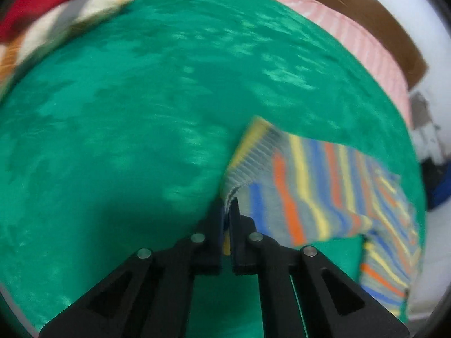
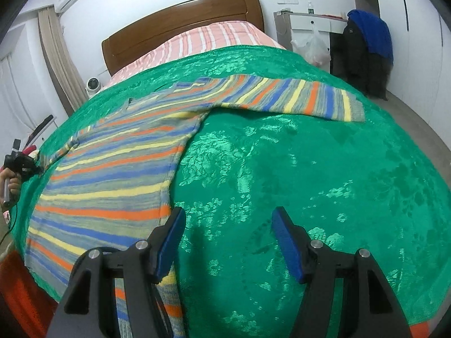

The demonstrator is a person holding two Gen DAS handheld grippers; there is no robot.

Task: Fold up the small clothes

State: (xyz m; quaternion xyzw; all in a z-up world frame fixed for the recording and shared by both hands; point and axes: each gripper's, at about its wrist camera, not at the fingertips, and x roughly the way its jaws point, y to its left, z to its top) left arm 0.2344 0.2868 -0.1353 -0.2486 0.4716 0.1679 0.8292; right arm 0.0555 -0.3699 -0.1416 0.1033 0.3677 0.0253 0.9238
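A small striped sweater (image 2: pixel 112 169), grey with blue, orange and yellow bands, lies spread on a green bedspread (image 2: pixel 282 169). One sleeve (image 2: pixel 296 98) stretches out to the right. My left gripper (image 1: pixel 227 205) is shut on the sweater's other sleeve cuff (image 1: pixel 248 155) and holds it lifted; the left wrist view is blurred. It also shows at the far left of the right wrist view (image 2: pixel 36 166), gripping that sleeve. My right gripper (image 2: pixel 228 219) is open and empty above the bedspread, just right of the sweater's hem (image 2: pixel 166 202).
The bed has a pink striped sheet (image 2: pixel 203 39) and a wooden headboard (image 2: pixel 183 19). A red and cream cloth (image 1: pixel 56 14) lies at the bedspread's far left edge. A chair with dark and blue clothes (image 2: pixel 366 45) stands by the wall.
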